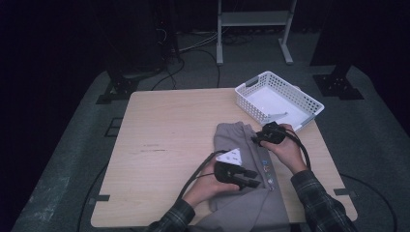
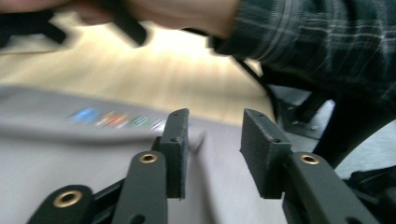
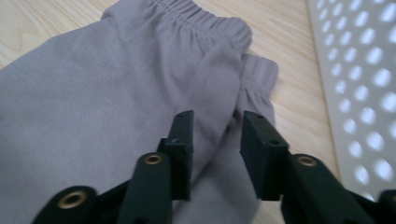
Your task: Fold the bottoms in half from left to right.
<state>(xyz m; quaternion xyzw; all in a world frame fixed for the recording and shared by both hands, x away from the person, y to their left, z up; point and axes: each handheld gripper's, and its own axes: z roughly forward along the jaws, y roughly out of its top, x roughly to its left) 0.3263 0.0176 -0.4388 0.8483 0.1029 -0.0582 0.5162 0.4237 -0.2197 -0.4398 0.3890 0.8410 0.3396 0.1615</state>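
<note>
A grey garment with an elastic waistband (image 1: 237,140) lies folded on the wooden table (image 1: 164,125), its lower part hanging over the near edge. A row of small coloured marks (image 1: 266,166) runs along its right side. My left gripper (image 1: 254,179) hovers low over the garment's middle, jaws apart with nothing between them. In the left gripper view the left gripper (image 2: 215,119) stands over grey cloth (image 2: 46,154) near the coloured marks (image 2: 116,119). My right gripper (image 1: 258,137) is at the garment's upper right edge. In the right gripper view the right gripper (image 3: 217,119) stands open just above the cloth (image 3: 93,93) below the waistband.
A white perforated basket (image 1: 309,104) sits at the table's far right corner, its wall (image 3: 364,84) close beside the right gripper. The left half of the table is bare wood. A person's plaid sleeve (image 2: 317,32) crosses the left gripper view.
</note>
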